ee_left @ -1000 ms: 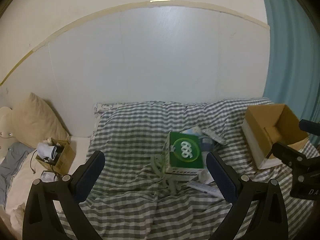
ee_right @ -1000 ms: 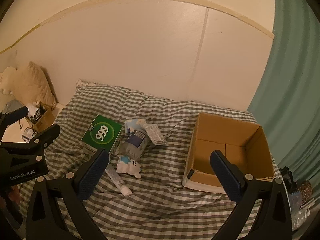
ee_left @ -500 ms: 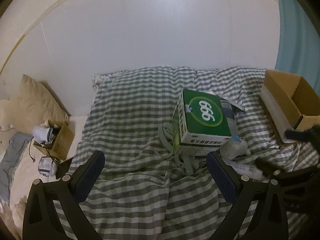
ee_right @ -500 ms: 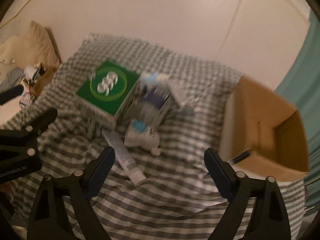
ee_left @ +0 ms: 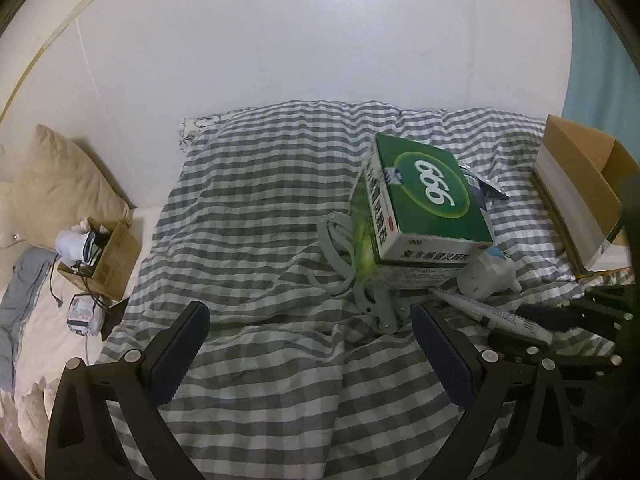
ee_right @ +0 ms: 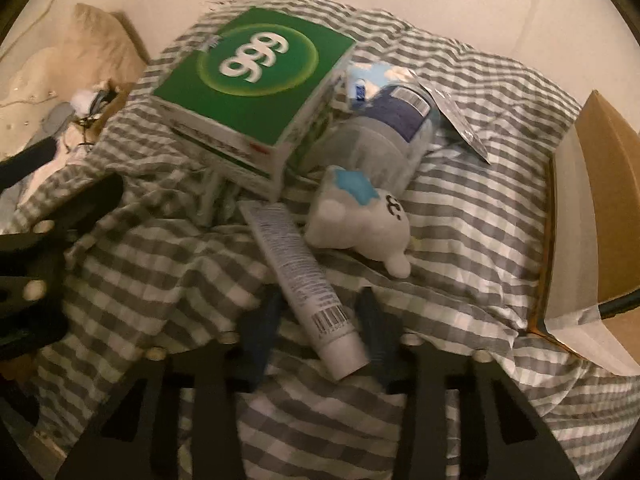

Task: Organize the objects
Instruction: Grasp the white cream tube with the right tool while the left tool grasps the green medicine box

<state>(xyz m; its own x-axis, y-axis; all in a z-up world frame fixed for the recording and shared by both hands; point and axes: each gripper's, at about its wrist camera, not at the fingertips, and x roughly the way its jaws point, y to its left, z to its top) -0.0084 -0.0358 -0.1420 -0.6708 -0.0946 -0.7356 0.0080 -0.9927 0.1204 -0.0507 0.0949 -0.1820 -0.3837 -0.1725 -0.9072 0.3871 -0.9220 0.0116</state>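
A pile lies on the checked bed: a green 999 box, a white tube, a small white plush toy, a plastic bottle and a grey cable. My right gripper has its jaws on either side of the tube's lower end, partly closed; the frame is blurred and contact is unclear. My left gripper is open and empty, hovering over the blanket just in front of the green box.
An open cardboard box stands at the right of the bed. A small cardboard box with clutter and a beige pillow lie at the left. The wall runs behind the bed.
Both grippers have moved down and closer to the pile. The right gripper's jaws have narrowed from wide open and now straddle the white tube.
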